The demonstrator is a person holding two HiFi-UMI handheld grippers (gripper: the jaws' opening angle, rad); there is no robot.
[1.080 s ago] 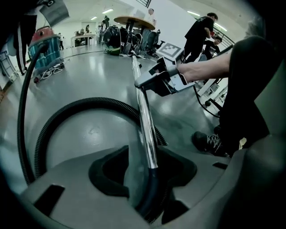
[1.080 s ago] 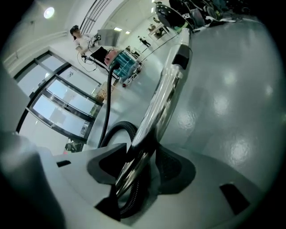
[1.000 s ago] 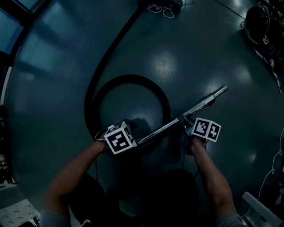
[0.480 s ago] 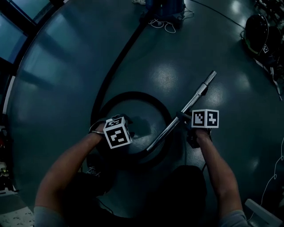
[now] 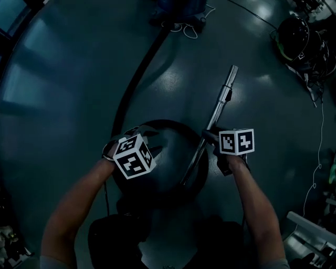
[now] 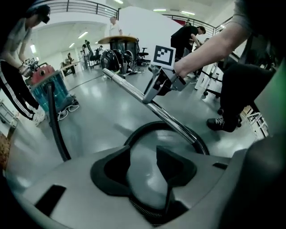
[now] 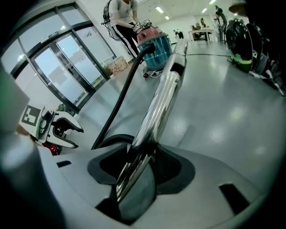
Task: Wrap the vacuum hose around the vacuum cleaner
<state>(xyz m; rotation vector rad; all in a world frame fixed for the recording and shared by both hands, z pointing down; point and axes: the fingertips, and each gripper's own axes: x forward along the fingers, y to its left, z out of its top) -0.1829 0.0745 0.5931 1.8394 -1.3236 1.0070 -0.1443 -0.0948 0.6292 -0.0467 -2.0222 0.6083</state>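
Observation:
The blue vacuum cleaner point(image 5: 178, 9) point(image 6: 48, 89) point(image 7: 156, 44) stands far ahead on the floor. Its black hose point(image 5: 134, 84) point(image 6: 56, 129) point(image 7: 119, 100) runs toward me and curls into a loop by my hands. My left gripper point(image 5: 155, 152) point(image 6: 143, 166) is shut on the hose's grey ribbed end. The chrome wand point(image 5: 220, 100) point(image 6: 134, 91) point(image 7: 165, 85) slants up off that end and points toward the vacuum cleaner. Around its lower part my right gripper point(image 5: 211, 137) point(image 7: 138, 174) is shut.
A person point(image 6: 18, 67) point(image 7: 123, 18) stands next to the vacuum cleaner. White cable point(image 5: 190, 27) lies on the floor at its base. A dark rounded machine point(image 5: 294, 34) point(image 7: 241, 40) sits at the far right, glass doors point(image 7: 58, 67) on the left. More people stand round a table point(image 6: 118, 40).
The wand has swung from pointing right to pointing ahead at the vacuum cleaner. Both grippers have kept their hold, and the hose loop has drawn in under my hands.

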